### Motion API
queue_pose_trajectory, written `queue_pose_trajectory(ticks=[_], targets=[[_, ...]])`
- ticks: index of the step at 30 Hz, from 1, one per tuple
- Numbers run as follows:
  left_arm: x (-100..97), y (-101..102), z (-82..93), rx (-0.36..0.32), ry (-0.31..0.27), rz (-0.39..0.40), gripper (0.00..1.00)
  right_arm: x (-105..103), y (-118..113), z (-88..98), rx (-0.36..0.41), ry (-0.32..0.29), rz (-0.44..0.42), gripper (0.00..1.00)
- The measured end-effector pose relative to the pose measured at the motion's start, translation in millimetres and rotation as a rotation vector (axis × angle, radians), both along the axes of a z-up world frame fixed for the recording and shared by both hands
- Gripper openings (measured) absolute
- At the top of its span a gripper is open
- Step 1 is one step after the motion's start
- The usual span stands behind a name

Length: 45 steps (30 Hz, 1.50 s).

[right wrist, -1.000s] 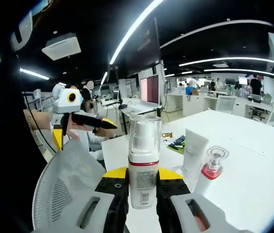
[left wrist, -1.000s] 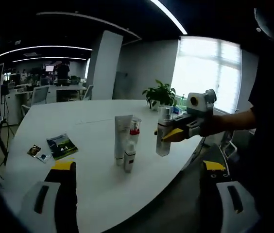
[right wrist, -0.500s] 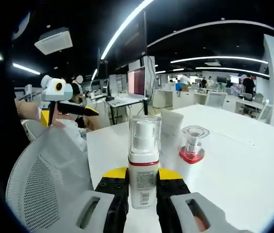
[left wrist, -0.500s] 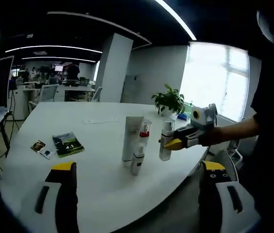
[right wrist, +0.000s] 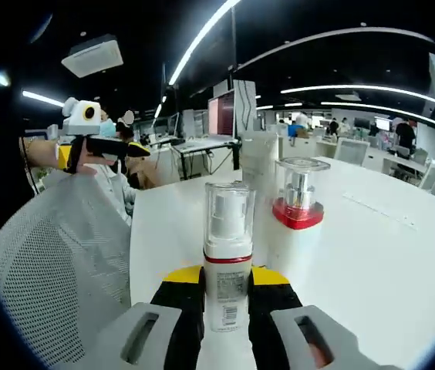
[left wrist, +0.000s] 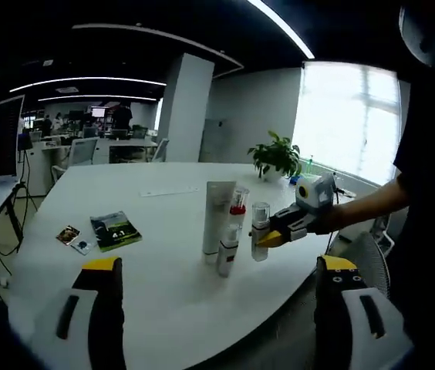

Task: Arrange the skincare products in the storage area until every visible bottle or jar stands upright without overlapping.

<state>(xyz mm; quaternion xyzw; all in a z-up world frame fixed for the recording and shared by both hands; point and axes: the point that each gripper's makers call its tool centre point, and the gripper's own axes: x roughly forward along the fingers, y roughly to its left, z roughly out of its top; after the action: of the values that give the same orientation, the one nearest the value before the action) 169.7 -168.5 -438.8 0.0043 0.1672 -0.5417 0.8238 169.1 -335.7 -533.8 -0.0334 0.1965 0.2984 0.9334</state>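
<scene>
On the white round table (left wrist: pixel 156 285) stand a white tube (left wrist: pixel 217 218), a bottle with a red collar and clear cap (left wrist: pixel 237 206), and a small white bottle (left wrist: pixel 227 257) in front of them. My right gripper (left wrist: pixel 268 237) comes in from the right, shut on a clear-capped white spray bottle (left wrist: pixel 260 231). It holds this bottle upright just right of the group, with its base at table level. In the right gripper view the spray bottle (right wrist: pixel 227 254) sits between my jaws (right wrist: pixel 227 281), the red-collared bottle (right wrist: pixel 298 208) and the tube (right wrist: pixel 260 158) close behind. My left gripper (left wrist: pixel 217 266) is open, short of the bottles.
A booklet (left wrist: pixel 116 230) and small cards (left wrist: pixel 69 237) lie on the table's left part. A potted plant (left wrist: pixel 278 158) stands at the far edge. A grey mesh chair (right wrist: pixel 48 262) is beside the table edge. A hand holds the left gripper (right wrist: pixel 136 150) beyond it.
My right gripper has carried the spray bottle in toward the group and lower, so it now stands right beside the red-collared bottle. The left gripper stays open.
</scene>
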Motion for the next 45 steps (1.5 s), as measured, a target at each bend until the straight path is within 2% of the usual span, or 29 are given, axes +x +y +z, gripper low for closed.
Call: queue_pose_trajectory(ticks=[4,12,15,22,34,35,37,41,45], targets=[[4.6,3.1,-1.9,0.002,-0.009,0.021,0.97,6.4,-0.2,-10.3,0.0,-0.024,0.001,0.11],[14.2,9.3,0.3,-0.033,0.011,0.077,0.97,10.1,8.3,-21.9,0.005,-0.065,0.023,0.11],[13.4,8.1,-0.4,-0.03,0.015,0.076,0.96,8.4,10.0,-28.9,-0.006,-0.065,0.03,0.11],[9.7,4.0,-3.7,-0.004,0.012,0.06,0.96,8.0,6.0,-27.7,0.016,-0.075,0.017,0.11],[7.2,3.0,-6.4,0.011,0.018,0.045,0.94,4.8,2.6,-30.0,-0.01,-0.039,0.041,0.12],[7.4,3.2,-6.7,0.011,0.018,0.043,0.94,4.9,3.0,-31.1,-0.008,-0.028,0.043,0.12],[7.8,3.9,-6.9,0.01,0.02,0.042,0.93,1.5,1.8,-40.5,-0.06,0.004,0.062,0.14],[8.3,5.0,-6.3,0.004,0.022,0.046,0.93,-0.5,0.6,-41.9,-0.036,0.025,0.04,0.18],[7.8,4.9,-4.8,-0.004,0.027,0.049,0.93,-3.0,-5.8,-49.1,-0.059,0.053,0.022,0.16]])
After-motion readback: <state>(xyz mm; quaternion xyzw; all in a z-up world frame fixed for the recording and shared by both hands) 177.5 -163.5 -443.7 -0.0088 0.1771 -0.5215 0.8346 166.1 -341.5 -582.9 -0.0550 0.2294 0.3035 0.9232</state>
